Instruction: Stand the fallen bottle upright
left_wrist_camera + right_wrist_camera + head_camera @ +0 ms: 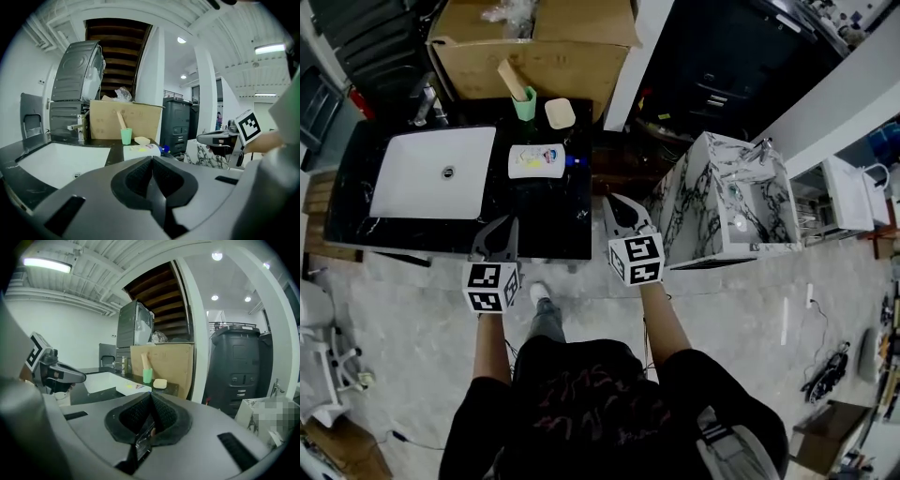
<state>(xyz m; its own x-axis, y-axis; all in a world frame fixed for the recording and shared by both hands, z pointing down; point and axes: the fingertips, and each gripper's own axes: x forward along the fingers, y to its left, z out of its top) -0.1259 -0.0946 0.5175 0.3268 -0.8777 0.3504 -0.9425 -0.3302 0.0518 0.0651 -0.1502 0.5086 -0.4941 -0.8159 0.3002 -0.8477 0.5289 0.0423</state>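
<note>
The fallen bottle (537,160) is white with a blue cap and lies on its side on the black countertop (546,223), just right of the white sink (436,172). It also shows in the left gripper view as the bottle (140,151) and in the right gripper view as the bottle (133,388). My left gripper (508,222) hovers over the counter's front edge, short of the bottle, jaws shut and empty. My right gripper (615,201) is off the counter's right front corner, also shut with nothing held. Each gripper (152,161) (151,397) points toward the counter.
A green cup (524,103) with a stick in it and a pale soap bar (560,113) sit behind the bottle. A cardboard box (534,47) stands at the back. A marble-patterned basin unit (680,211) is on the right, a dark cabinet (722,66) beyond it.
</note>
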